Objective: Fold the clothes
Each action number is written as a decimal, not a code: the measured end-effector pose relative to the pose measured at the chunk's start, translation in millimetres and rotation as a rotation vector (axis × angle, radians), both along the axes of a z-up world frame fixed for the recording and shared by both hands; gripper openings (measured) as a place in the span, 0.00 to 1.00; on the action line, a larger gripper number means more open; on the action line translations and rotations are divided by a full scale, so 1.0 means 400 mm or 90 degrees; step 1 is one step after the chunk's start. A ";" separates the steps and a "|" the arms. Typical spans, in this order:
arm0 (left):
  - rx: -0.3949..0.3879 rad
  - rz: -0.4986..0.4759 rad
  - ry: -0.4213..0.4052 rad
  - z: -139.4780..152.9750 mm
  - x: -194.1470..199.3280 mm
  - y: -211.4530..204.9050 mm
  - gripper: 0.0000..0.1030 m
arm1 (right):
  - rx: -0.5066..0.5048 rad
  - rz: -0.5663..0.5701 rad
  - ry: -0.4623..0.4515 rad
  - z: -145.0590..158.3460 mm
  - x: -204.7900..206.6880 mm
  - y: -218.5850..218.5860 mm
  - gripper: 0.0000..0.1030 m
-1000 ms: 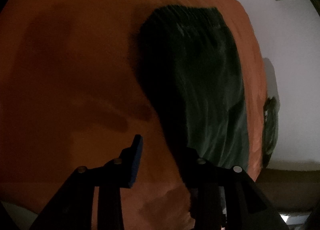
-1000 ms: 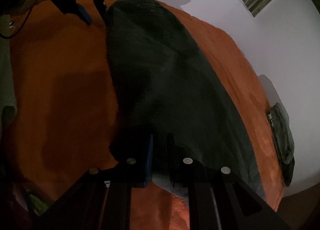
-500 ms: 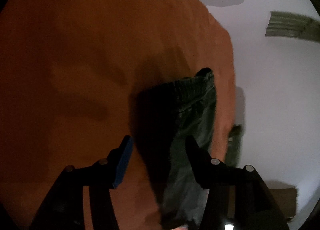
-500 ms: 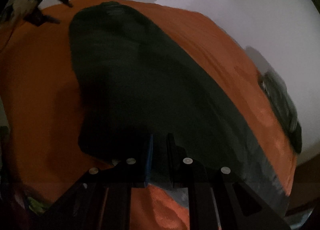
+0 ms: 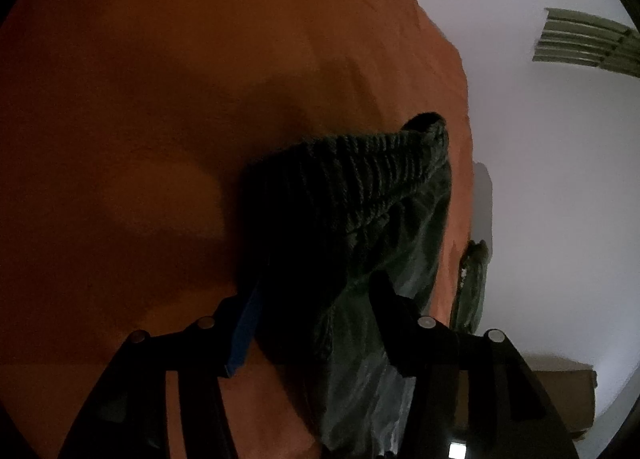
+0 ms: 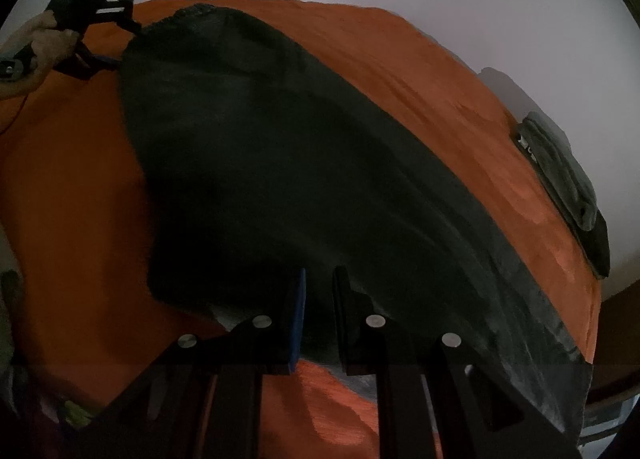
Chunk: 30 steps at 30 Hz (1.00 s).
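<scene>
A dark green pair of trousers (image 6: 300, 179) with a ribbed waistband (image 5: 372, 167) stretches across the orange bed cover (image 5: 140, 99). My left gripper (image 5: 320, 283) has its jaws closing, with bunched waistband cloth filling the gap from the blue pad to the other finger. In the right wrist view that left gripper (image 6: 126, 45) sits at the garment's far left corner, held by a person's hand (image 6: 44, 43). My right gripper (image 6: 320, 275) is shut on the near edge of the trousers, a thin fold pinched between its narrow jaws.
A folded grey-green garment (image 6: 560, 179) lies at the bed's right edge by the white wall (image 5: 560, 179). A slatted vent (image 5: 588, 43) is high on that wall. A brown box (image 5: 560, 399) stands beyond the bed. The orange cover (image 6: 72, 199) spreads left of the trousers.
My left gripper widened, moved in over the waistband, then narrowed onto it. The right wrist view has rolled, its grip on the trouser edge unchanged.
</scene>
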<state>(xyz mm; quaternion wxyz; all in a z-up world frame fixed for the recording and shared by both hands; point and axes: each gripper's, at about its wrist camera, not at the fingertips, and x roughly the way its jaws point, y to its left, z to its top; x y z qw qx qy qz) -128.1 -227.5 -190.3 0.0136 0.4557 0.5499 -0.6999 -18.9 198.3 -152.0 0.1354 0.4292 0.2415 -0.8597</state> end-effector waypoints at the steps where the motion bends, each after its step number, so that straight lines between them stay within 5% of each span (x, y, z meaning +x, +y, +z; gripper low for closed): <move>1: -0.007 0.002 -0.004 -0.001 -0.001 0.002 0.33 | 0.000 0.001 0.000 0.000 0.000 -0.006 0.11; 21: 0.029 0.022 0.000 -0.036 0.022 0.033 0.31 | -0.036 -0.043 -0.014 0.020 0.007 0.002 0.12; 30: -0.002 0.041 0.063 0.085 0.066 0.041 0.31 | -0.056 -0.084 -0.014 0.034 -0.003 0.026 0.12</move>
